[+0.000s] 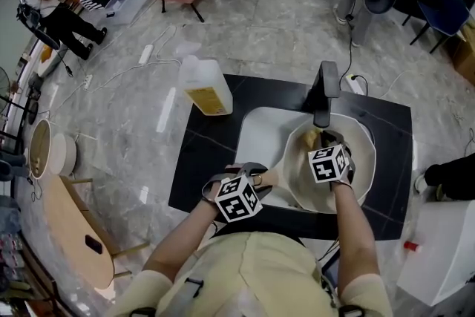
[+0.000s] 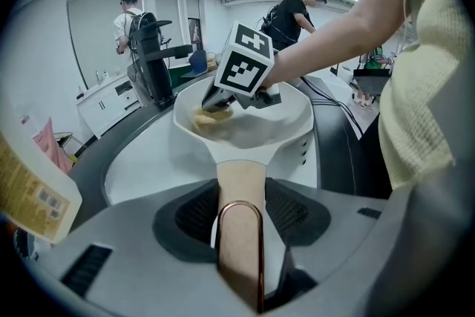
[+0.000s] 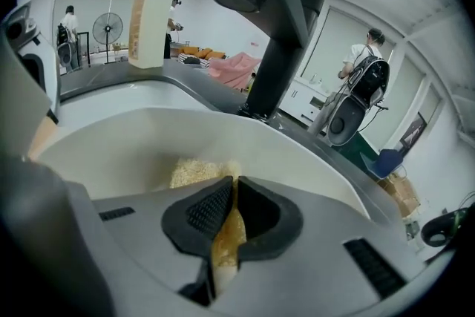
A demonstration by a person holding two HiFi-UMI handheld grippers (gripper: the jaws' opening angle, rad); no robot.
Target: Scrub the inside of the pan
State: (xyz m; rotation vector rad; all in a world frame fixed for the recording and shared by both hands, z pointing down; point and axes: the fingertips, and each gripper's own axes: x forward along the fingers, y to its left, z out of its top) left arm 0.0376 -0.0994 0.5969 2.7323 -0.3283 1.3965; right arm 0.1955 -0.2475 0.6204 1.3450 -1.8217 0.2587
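Both forearms are stretched out ahead of the body over the black desk (image 1: 215,152), bare below pale yellow short sleeves. The left comes in at a slant from the lower left, while the right runs almost straight forward. Each gripper tips forward and down toward the white sink (image 1: 260,134). The left gripper (image 1: 256,174) has its fingers clamped either side of the tan handle (image 2: 241,189) with no gap showing, so that's a firm hold. The handle's metal hanging loop sits right between the pads. The white pan (image 1: 364,167) sits in the sink just under the black faucet (image 1: 325,89), tilted up toward the left gripper view. Over on the right, the right gripper (image 1: 330,139) is down inside the pan. Its fingers are nearly together, pinching a yellowish sponge (image 3: 194,173) whose free end lies against the pan's inner wall on the faucet side. On print, there's little to read. A pale bottle (image 1: 205,87) stands at the desk's far left corner with a yellow label, its text too small to make out. Each gripper's cube carries black-and-white square markers, and no words.
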